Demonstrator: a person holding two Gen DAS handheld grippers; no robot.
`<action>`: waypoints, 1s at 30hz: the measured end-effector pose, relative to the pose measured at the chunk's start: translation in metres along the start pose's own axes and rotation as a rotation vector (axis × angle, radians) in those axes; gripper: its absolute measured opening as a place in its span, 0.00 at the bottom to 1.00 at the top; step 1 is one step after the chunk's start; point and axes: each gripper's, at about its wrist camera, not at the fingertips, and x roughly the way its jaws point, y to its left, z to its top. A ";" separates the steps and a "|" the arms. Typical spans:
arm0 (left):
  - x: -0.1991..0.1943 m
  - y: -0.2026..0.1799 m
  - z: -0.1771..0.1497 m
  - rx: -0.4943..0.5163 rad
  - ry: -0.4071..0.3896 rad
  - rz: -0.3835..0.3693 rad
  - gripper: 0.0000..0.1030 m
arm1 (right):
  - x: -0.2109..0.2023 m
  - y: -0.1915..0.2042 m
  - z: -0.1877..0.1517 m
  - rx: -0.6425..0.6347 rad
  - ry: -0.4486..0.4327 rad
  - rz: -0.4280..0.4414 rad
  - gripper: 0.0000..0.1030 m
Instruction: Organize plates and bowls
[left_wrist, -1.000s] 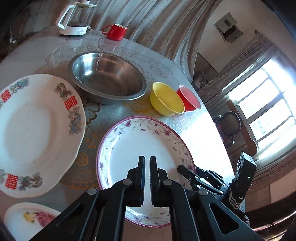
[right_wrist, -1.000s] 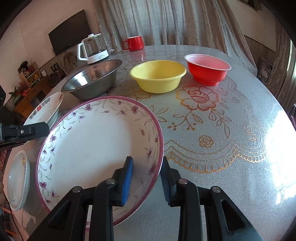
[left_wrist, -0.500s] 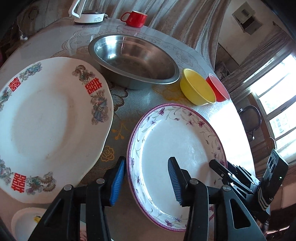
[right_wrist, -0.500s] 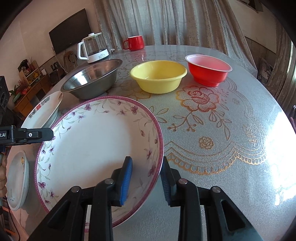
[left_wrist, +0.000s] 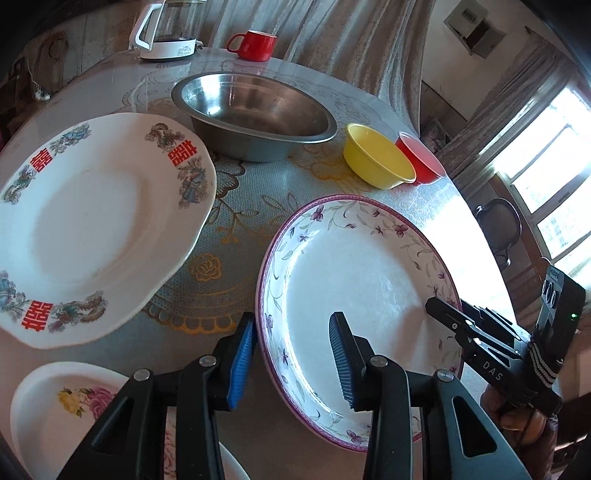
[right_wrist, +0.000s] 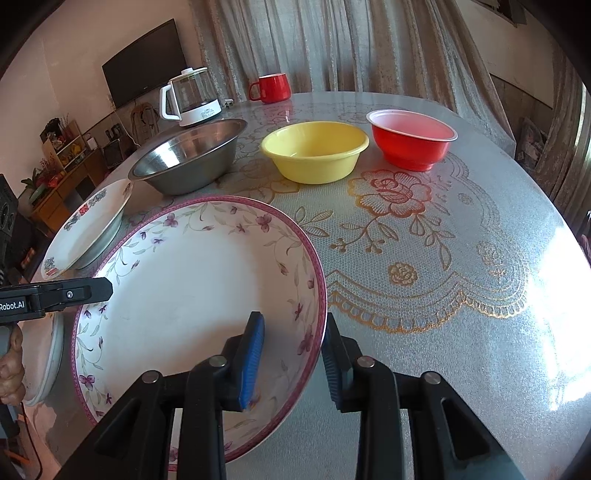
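My table (right_wrist: 461, 295) carries a lace-patterned cover. On it, at my left, lies the big white plate with red characters (left_wrist: 92, 225), and behind it the steel basin (left_wrist: 255, 114). Nearest me sits the purple-flowered plate (left_wrist: 354, 266). My right tongs (right_wrist: 291, 363) reach in low, jaws narrow, straddling its rim, one finger inside and one outside; whether they pinch it I cannot tell. My left tongs (left_wrist: 291, 363) hover at the opposite edge, jaws wide. Beyond stand the yellow bowl (right_wrist: 314, 151) and the red bowl (right_wrist: 412, 138), just beside each other.
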 end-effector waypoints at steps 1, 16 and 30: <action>-0.003 -0.001 -0.003 0.006 -0.005 0.000 0.38 | -0.003 0.001 -0.002 -0.002 0.000 0.003 0.29; -0.019 -0.010 -0.039 0.057 -0.022 0.029 0.38 | -0.018 0.012 -0.029 -0.025 0.017 -0.024 0.29; -0.025 -0.009 -0.042 0.045 -0.060 0.036 0.41 | -0.019 0.014 -0.031 -0.002 0.018 -0.036 0.32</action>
